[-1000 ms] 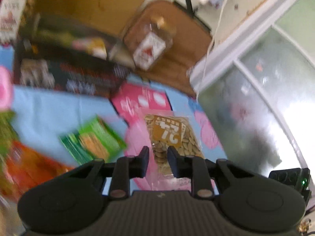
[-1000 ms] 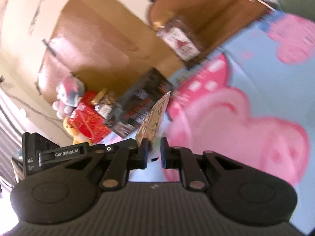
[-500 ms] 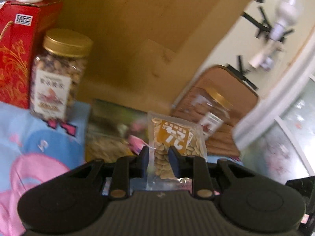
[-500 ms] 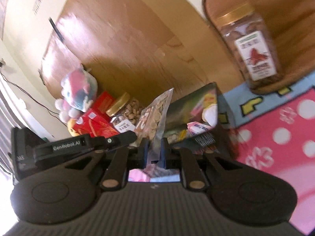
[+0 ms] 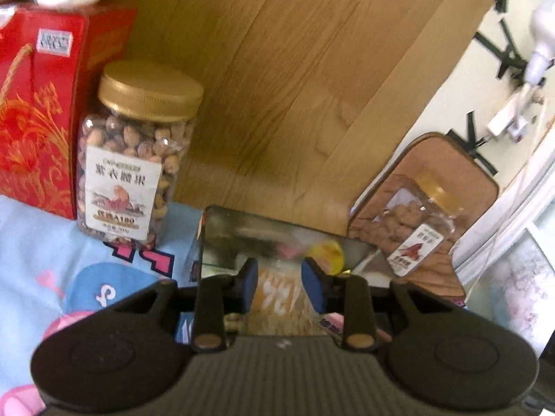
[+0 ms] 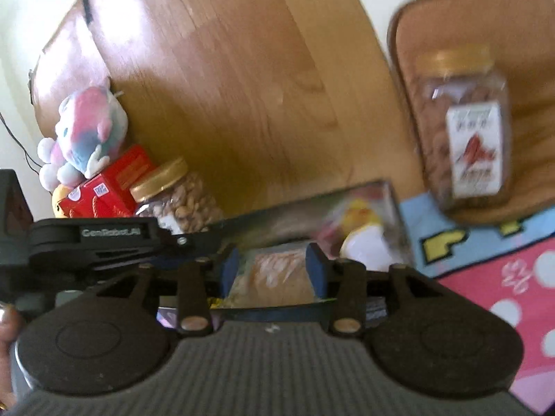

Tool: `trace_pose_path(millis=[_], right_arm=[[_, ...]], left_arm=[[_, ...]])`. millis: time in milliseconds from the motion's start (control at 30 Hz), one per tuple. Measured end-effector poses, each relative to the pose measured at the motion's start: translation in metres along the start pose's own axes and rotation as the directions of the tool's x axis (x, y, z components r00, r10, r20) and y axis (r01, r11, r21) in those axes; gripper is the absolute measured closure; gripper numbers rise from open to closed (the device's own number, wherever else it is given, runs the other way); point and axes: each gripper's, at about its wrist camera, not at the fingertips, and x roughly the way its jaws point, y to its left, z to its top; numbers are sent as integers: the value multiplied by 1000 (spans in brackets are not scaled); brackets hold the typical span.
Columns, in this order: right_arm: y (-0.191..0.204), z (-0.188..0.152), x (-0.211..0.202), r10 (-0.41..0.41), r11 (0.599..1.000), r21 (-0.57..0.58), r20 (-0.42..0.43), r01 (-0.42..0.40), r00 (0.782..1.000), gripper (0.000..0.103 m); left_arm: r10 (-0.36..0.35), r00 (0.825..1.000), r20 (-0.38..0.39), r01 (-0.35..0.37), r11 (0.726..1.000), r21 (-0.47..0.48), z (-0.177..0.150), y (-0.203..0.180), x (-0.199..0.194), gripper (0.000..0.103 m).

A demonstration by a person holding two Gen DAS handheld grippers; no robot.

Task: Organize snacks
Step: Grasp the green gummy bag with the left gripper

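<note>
box [image 5: 222,239]: open, dark, at blanket's back edge by the headboard | snack packet [image 5: 277,298]: blurred, over the box; judged light, crinkly, slippery, best pinched by a sealed edge | left gripper [image 5: 283,282], right gripper [image 6: 272,270]: jaws just opening, packet between, pads seemingly clear

Both tools angled downward, jaws parted

The left tool [image 5: 284,282] and the right tool [image 6: 272,268] have just been opening, a snack packet between each pair of jaws.
</note>
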Motion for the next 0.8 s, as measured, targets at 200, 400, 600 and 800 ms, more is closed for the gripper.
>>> trace_pose_path(millis=[200,400,600,800], right_arm=[[-14,-9,-51,29,998,60,64,-33,998,57],[-7,-44,-83,145,989,38,-21,-144,989,57],[37,-88,-71,186,964,-150,-214,-221,959,57],[66,-124,-53,69,915,-366,-270,-169,960,55]], left_arm=[[-71,996,45,71,997,13,-15,-2,-50,73],[-20,1000,12,19,998,63,-59,20,-89,70],[50,995,-81,-47,998,47,-90,54,-100,70],[19,993,-120,-16,1000,21,-105,68,-96,70]])
